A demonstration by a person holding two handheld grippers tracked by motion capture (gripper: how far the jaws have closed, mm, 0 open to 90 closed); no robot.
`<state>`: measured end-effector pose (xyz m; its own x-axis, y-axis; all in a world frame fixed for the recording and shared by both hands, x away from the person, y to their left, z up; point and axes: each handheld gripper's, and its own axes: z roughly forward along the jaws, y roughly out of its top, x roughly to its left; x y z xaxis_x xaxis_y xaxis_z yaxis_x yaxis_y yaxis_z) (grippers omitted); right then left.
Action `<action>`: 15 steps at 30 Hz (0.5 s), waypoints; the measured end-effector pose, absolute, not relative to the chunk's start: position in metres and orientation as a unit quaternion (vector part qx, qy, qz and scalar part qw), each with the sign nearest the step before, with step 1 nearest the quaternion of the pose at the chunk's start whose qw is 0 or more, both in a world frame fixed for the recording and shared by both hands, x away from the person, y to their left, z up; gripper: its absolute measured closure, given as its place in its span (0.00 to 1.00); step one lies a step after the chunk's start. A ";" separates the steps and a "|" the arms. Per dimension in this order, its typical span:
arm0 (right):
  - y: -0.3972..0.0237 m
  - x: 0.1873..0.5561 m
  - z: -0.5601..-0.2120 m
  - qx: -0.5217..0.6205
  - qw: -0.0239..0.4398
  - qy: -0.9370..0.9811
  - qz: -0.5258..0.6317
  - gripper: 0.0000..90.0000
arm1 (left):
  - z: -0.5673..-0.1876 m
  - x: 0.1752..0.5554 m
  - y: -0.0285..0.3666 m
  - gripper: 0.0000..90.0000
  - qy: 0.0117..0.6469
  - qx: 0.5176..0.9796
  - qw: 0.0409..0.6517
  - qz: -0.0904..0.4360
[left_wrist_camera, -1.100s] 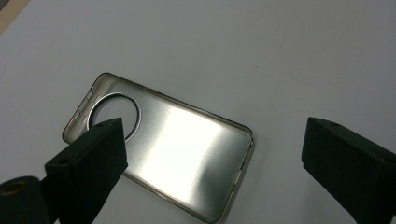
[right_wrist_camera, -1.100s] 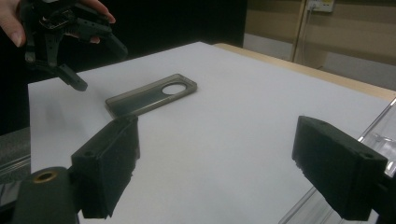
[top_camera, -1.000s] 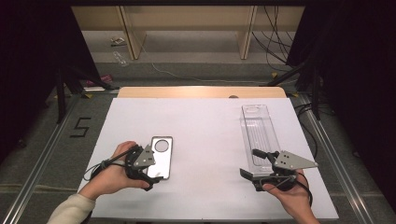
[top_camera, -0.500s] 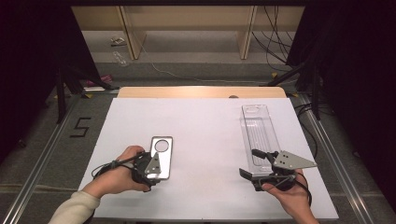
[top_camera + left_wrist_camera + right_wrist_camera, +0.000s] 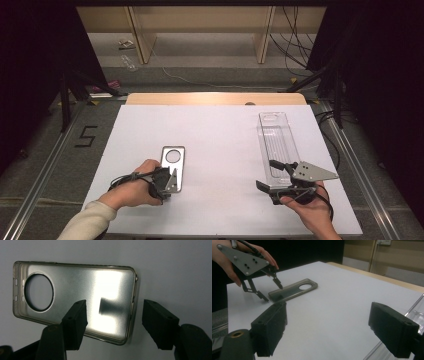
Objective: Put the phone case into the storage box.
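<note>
Clear plastic tray [image 5: 278, 142], white table [image 5: 220, 135]

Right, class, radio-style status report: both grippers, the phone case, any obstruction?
Left gripper closing, fingers astride phone case end, not touching. Right gripper open, idle by clear tray. Nothing obstructing.

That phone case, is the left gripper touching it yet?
Cannot tell. In the left gripper view the left gripper, its jaws just closing, straddles the case at one short end: one jaw overlaps it, the other stands off its edge. No view shows contact plainly.

On your white table sheet [image 5: 215, 135], the silver metallic phone case [image 5: 174, 161] lies left, the clear plastic tray [image 5: 277, 140] well apart at right, both before the far wooden edge [image 5: 215, 98].
</note>
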<state>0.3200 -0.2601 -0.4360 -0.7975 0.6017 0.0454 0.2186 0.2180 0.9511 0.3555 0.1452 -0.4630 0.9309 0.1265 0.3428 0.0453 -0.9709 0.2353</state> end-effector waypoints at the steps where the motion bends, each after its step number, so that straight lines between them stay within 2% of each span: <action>1: -0.260 0.320 -0.436 0.269 0.169 0.763 0.564 0.18 | -0.464 0.355 0.145 0.42 0.045 0.976 0.113 0.181; 15: -0.260 0.320 -0.436 0.269 0.168 0.763 0.563 0.18 | -0.464 0.356 0.145 0.56 0.042 0.978 0.107 0.174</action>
